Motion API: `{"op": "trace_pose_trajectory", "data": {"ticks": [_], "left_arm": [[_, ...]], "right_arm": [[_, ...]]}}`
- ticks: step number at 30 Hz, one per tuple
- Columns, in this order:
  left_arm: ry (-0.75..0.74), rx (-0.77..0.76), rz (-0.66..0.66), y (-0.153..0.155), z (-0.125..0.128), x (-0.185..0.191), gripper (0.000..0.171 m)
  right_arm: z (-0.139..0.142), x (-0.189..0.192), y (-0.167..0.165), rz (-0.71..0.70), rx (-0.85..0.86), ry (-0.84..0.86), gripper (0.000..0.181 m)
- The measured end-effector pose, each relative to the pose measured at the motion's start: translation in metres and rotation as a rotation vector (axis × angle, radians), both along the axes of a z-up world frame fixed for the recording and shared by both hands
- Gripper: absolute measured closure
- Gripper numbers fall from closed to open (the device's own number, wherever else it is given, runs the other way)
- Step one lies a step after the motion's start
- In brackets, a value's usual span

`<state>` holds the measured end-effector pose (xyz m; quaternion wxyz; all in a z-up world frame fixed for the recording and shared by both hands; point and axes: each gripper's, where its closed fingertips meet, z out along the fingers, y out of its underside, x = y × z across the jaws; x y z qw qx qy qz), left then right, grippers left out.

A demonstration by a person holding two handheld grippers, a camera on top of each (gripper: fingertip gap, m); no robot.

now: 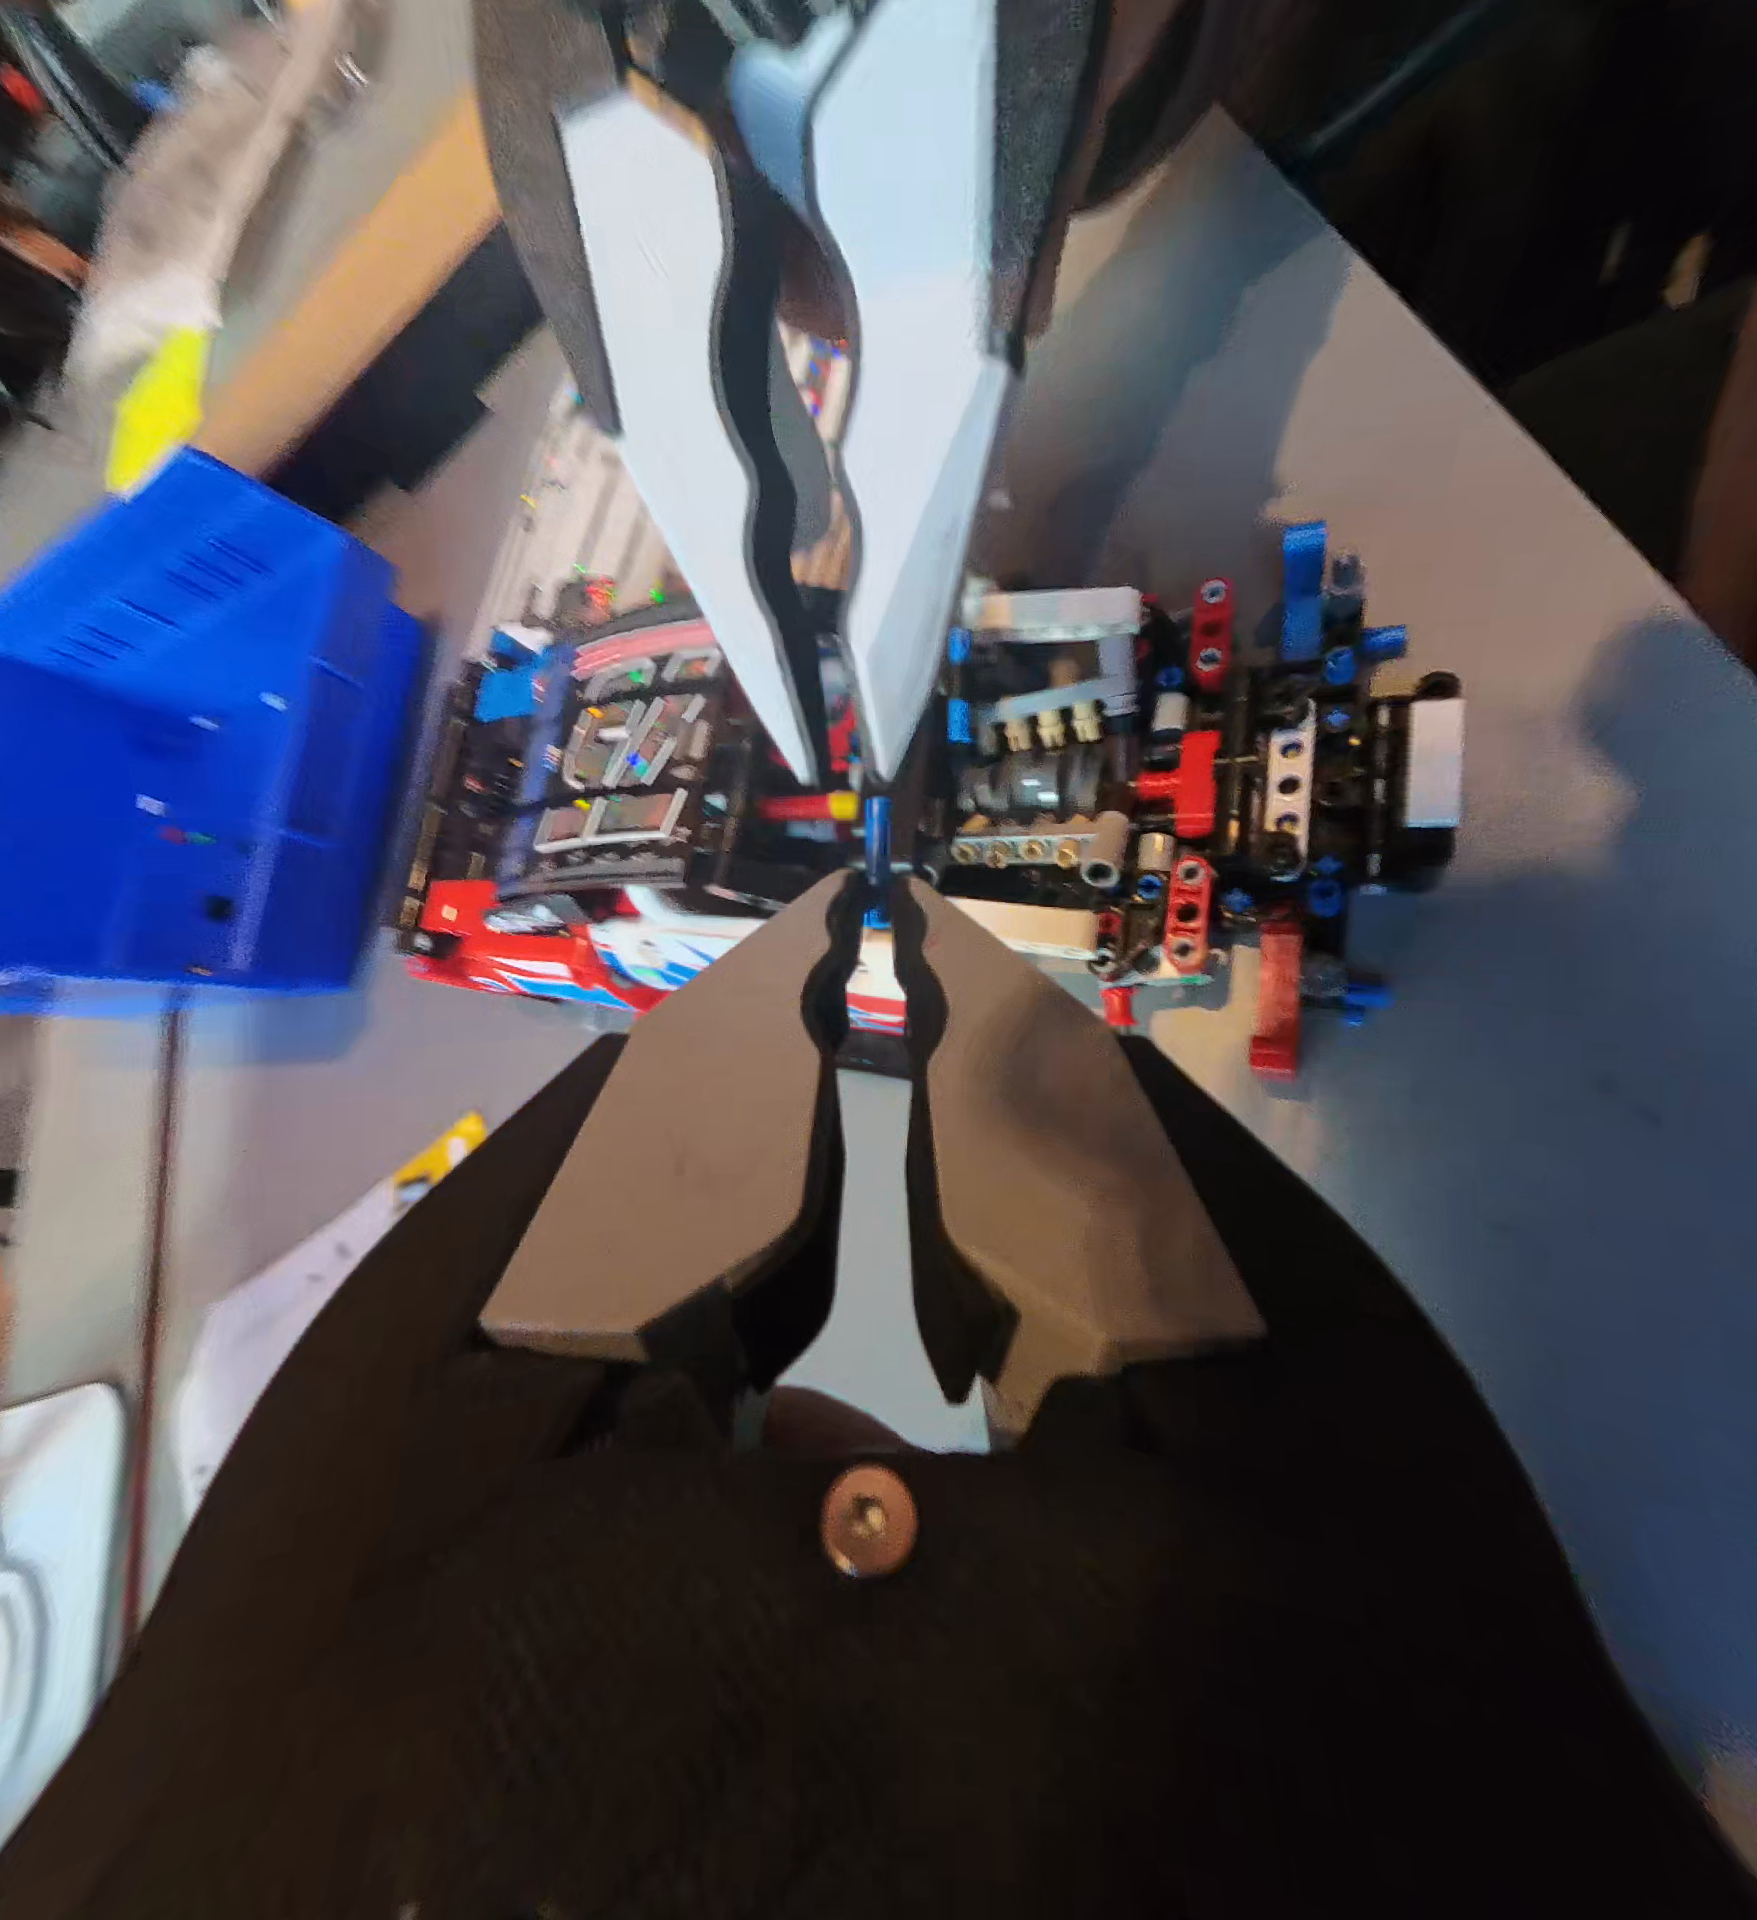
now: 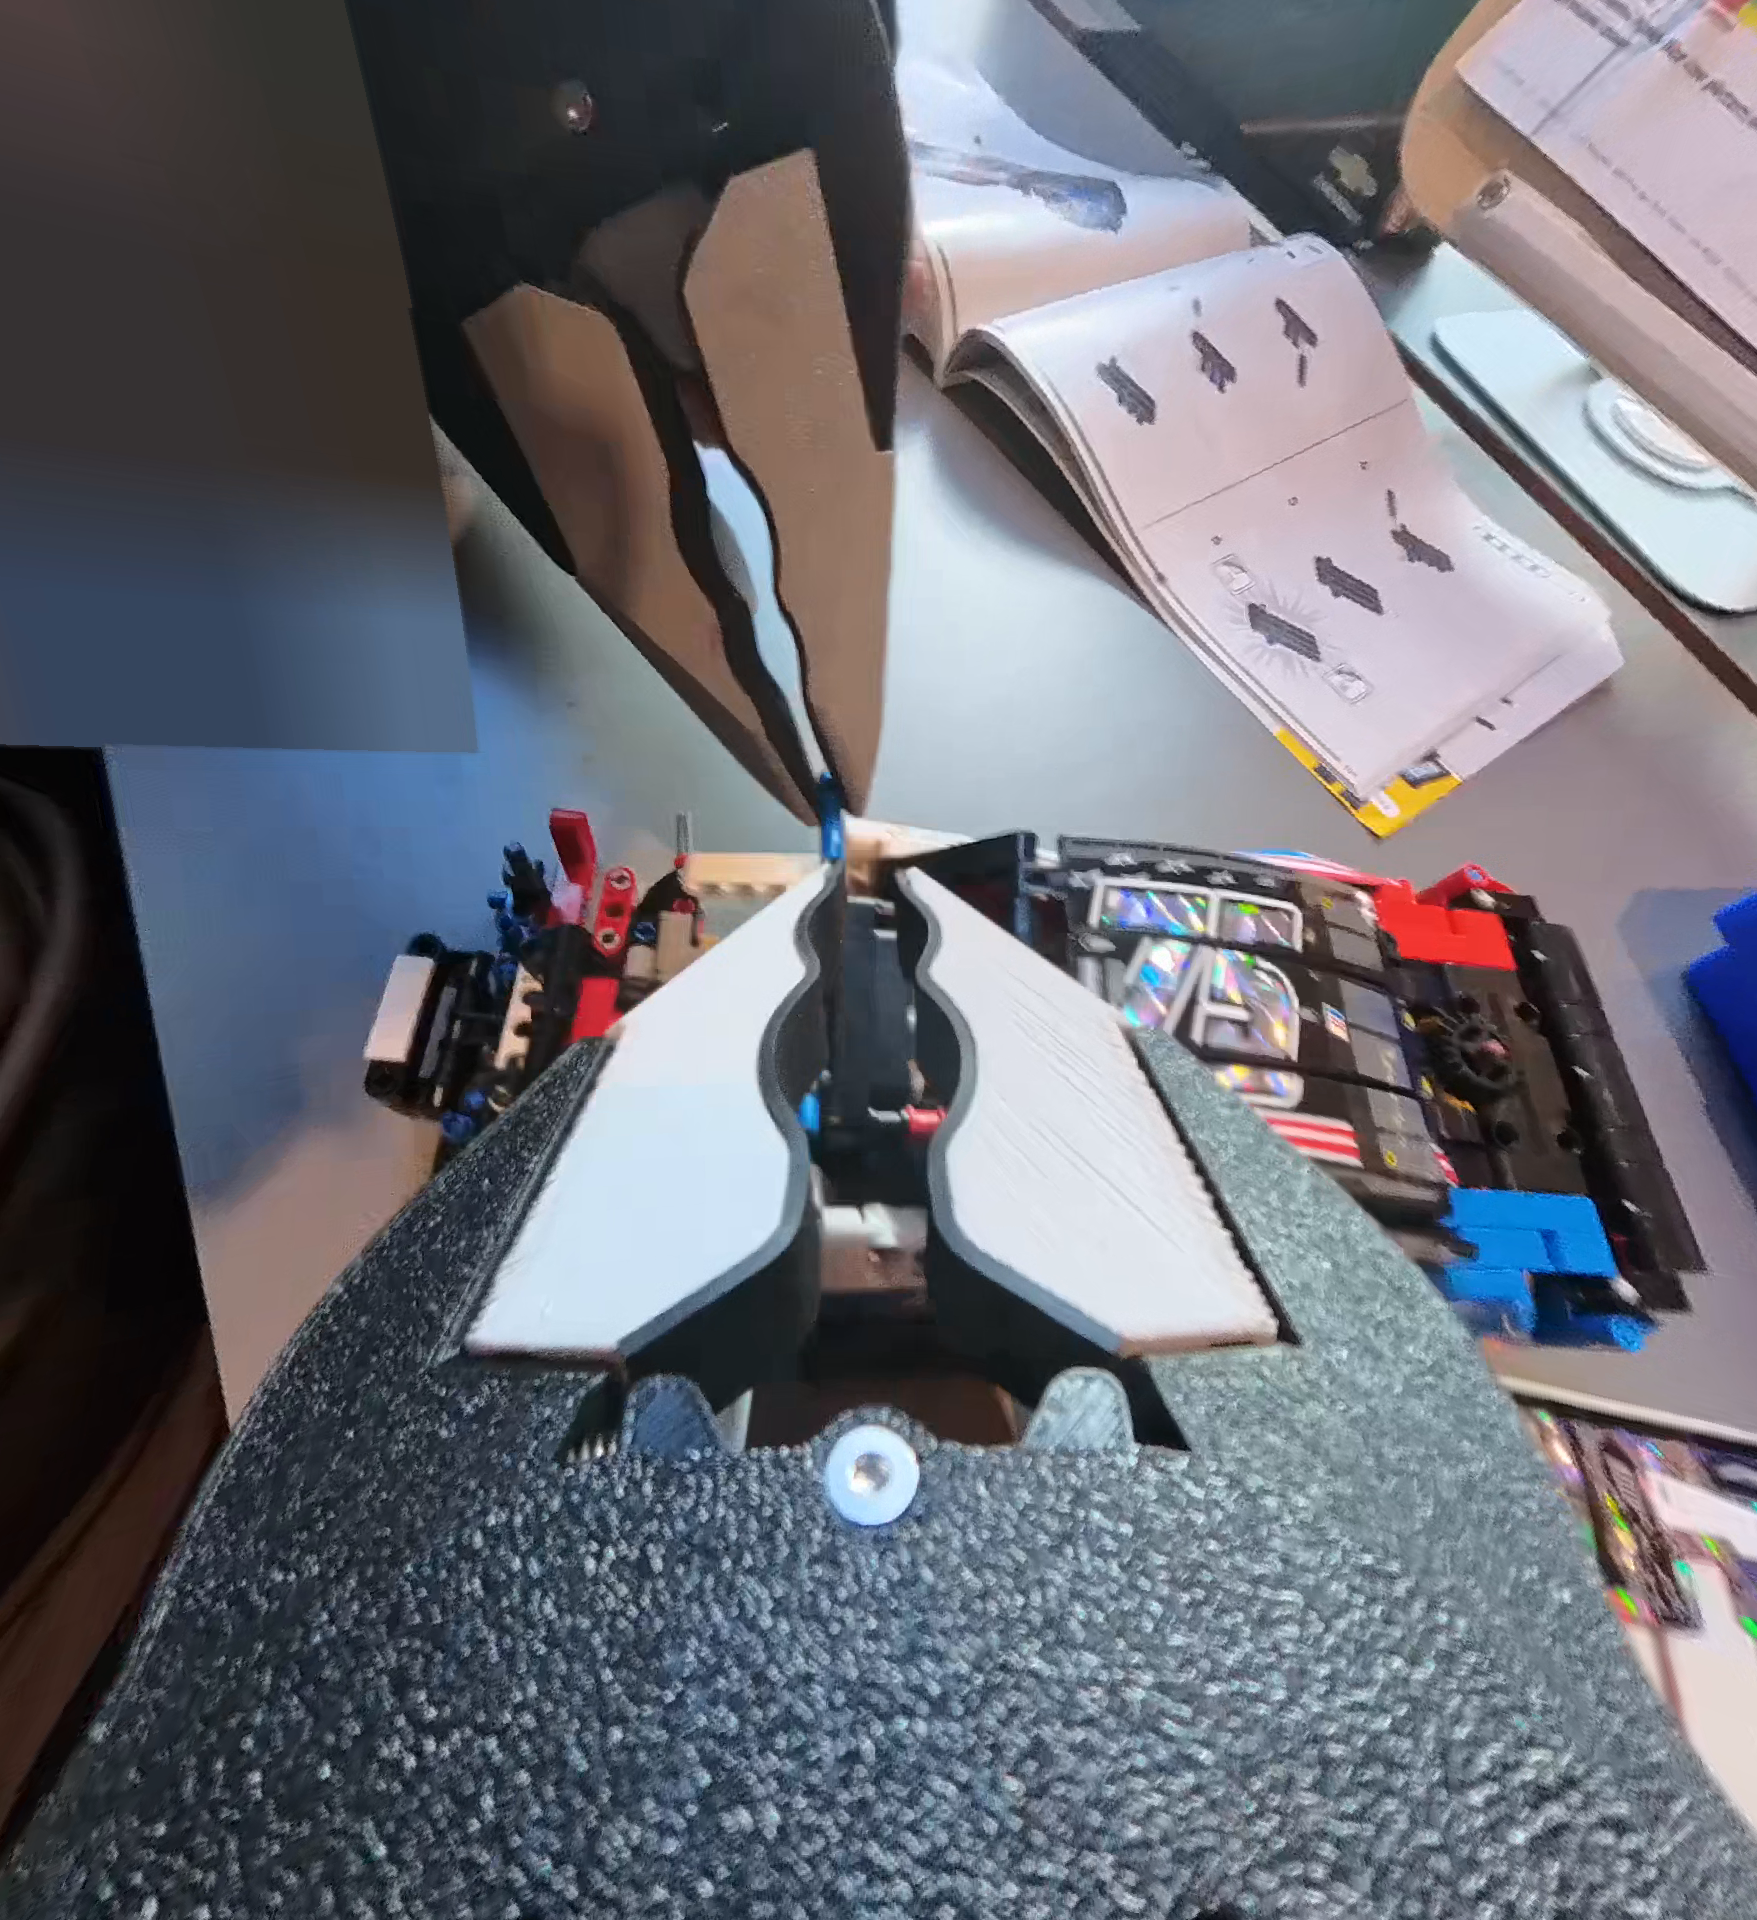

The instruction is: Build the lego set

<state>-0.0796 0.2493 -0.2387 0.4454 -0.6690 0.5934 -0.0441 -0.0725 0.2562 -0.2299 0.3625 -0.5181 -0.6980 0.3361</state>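
Two grippers met tip to tip above the grey table (image 2: 1061,665). The left gripper (image 1: 872,902) had its jaws pinched on a small blue pin (image 1: 875,831). The right gripper (image 2: 858,883) came from the far side, its jaws nearly together at the pin's other end (whether it gripped was hard to tell). The half-built lego car (image 2: 1373,997) lay on the table just under them, with an open instruction book (image 2: 1321,499) farther off and a blue bin (image 1: 157,748) to the left.
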Motion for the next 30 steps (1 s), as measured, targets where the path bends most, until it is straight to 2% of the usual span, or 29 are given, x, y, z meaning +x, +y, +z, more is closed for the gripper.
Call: {"op": "trace_pose_trajectory", "data": {"ticks": [2,4,15,17,19,21,27,30], "left_arm": [[0.039,-0.026,0.033,0.003,-0.009,-0.004,0.169],[0.092,-0.033,0.051,0.005,-0.019,-0.008,0.169],[0.122,-0.028,0.025,0.004,-0.018,-0.004,0.169],[0.119,-0.028,0.027,0.003,-0.018,-0.004,0.169],[0.113,-0.031,0.028,0.003,-0.019,-0.005,0.169],[0.105,-0.040,0.036,0.003,-0.019,-0.009,0.169],[0.080,-0.047,0.043,0.001,-0.013,-0.010,0.169],[0.082,-0.045,0.039,-0.001,-0.013,-0.009,0.169]], "right_arm": [[0.001,0.008,0.007,-0.018,0.016,-0.019,0.163],[-0.001,0.014,0.007,-0.015,0.027,-0.048,0.162],[-0.025,0.001,-0.001,-0.025,0.290,-0.108,0.161],[-0.024,0.002,-0.003,-0.025,0.343,-0.096,0.166],[-0.022,0.004,-0.009,-0.003,0.398,-0.086,0.181],[-0.018,0.006,-0.012,-0.005,0.442,-0.071,0.181],[-0.021,0.003,-0.005,-0.064,0.382,-0.093,0.181],[-0.023,0.002,-0.006,-0.050,0.367,-0.098,0.181]]}}
